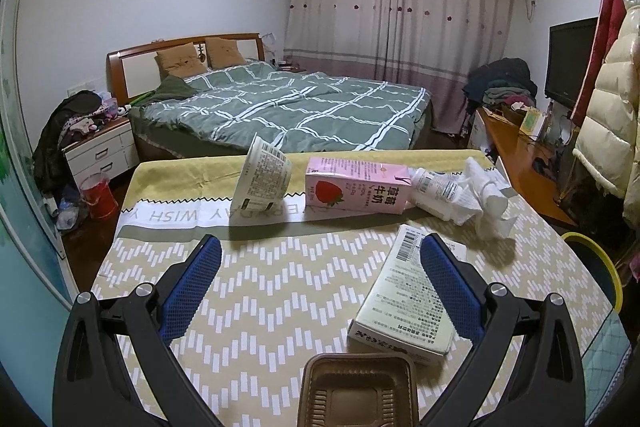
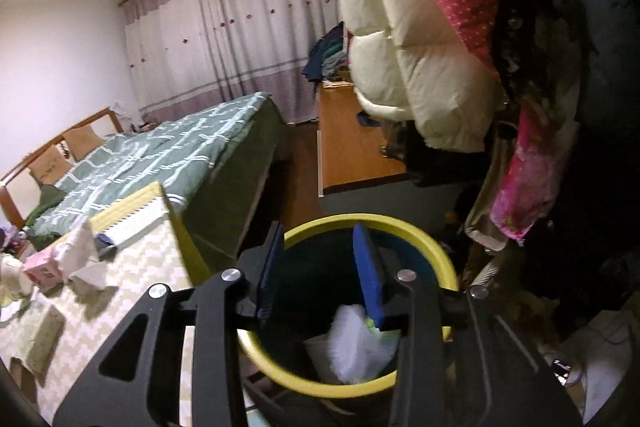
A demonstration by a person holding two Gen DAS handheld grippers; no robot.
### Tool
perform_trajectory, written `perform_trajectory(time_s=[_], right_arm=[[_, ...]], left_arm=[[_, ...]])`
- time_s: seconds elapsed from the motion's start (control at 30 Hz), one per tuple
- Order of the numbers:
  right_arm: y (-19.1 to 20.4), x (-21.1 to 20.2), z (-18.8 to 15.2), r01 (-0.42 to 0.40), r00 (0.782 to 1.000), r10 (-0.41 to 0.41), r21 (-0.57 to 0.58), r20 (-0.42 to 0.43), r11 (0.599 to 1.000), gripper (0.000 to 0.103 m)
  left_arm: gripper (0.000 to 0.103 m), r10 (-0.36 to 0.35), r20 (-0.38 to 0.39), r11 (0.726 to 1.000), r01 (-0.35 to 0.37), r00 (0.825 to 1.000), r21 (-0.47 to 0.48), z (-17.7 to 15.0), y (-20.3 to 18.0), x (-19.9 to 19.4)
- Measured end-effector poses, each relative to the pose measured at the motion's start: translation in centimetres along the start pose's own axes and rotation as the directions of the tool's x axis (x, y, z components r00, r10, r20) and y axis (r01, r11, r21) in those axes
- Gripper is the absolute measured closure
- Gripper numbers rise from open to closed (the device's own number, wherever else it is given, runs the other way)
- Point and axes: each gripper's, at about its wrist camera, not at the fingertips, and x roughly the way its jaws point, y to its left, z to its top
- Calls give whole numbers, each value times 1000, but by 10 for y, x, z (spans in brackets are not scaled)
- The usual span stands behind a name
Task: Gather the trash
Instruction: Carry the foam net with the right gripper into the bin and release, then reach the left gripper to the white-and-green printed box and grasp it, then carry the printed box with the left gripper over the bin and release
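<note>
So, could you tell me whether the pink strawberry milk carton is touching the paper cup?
Apart: the left wrist view shows tablecloth between the pink carton and the tipped cup.

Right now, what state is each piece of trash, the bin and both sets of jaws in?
Paper cup: tipped over.
Pink milk carton: on its side.
White bottle: lying down.
Tissue: crumpled.
Green box: flat.
Brown tray: empty.
Bin: partly filled.
Left gripper: jaws open, empty.
Right gripper: jaws open.

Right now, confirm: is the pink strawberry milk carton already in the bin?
No, the pink strawberry milk carton lies on its side on the table.
</note>
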Motion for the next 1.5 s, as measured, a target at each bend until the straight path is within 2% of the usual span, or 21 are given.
perform_trajectory(time_s=[0.13, 0.2, 0.3, 0.37, 0.43, 0.5, 0.57, 0.63, 0.7, 0.77, 0.87, 0.93, 1.07, 1.23, 1.37, 1.5], right_arm=[[24, -8, -5, -109, 994, 109, -16, 0, 994, 61], [41, -8, -11, -145, 989, 145, -48, -4, 988, 61], [60, -6, -19, -145, 989, 145, -103, -13, 984, 61], [63, -8, -18, -139, 990, 142, -102, 14, 985, 58], [66, -9, -18, -129, 991, 132, -110, 19, 985, 53], [70, -9, -19, -123, 992, 126, -122, 14, 985, 52], [72, -10, -20, -124, 992, 127, -129, 13, 984, 52], [72, -8, -20, -125, 992, 126, -131, 5, 984, 49], [72, -5, -19, -126, 992, 126, -130, -8, 983, 48], [72, -3, -19, -135, 991, 134, -126, -18, 983, 48], [71, -1, -18, -140, 990, 138, -124, -28, 982, 48], [72, 0, -19, -142, 990, 139, -122, -35, 982, 48], [72, 4, -18, -150, 988, 144, -117, -56, 982, 47], [69, 10, -17, -163, 985, 156, -94, -78, 982, 47], [68, 12, -17, -175, 982, 168, -80, -87, 981, 47], [70, 11, -18, -180, 982, 173, -93, -81, 979, 47]], left_arm=[[5, -10, -5, 1000, 10, 1000, -8, 0, 0, 1], [5, -17, -6, 1000, 17, 1000, -11, -1, 1, 1], [5, -33, -12, 999, 33, 999, -6, -1, 0, 0], [5, -52, -26, 999, 52, 998, 0, -2, -3, 2], [5, -83, -47, 997, 83, 995, 4, -3, -6, 5], [5, -102, -81, 994, 105, 991, 33, -6, -12, 9], [5, -128, -128, 989, 136, 984, 61, -9, -18, 15], [5, -176, -183, 977, 194, 967, 84, -14, -27, 23], [5, -185, -233, 967, 220, 955, 132, -20, -40, 29], [5, -180, -255, 951, 234, 950, 201, -26, -56, 32], [5, -167, -261, 937, 235, 951, 258, -29, -70, 34], [5, -154, -293, 946, 226, 944, 233, -28, -72, 42], [5, -132, -392, 960, 216, 910, 179, -25, -73, 62], [5, -90, -428, 960, 193, 899, 204, -23, -76, 82], [18, -86, -466, 963, 193, 881, 187, -24, -75, 94], [23, -85, -468, 963, 194, 880, 189, -21, -77, 99]])
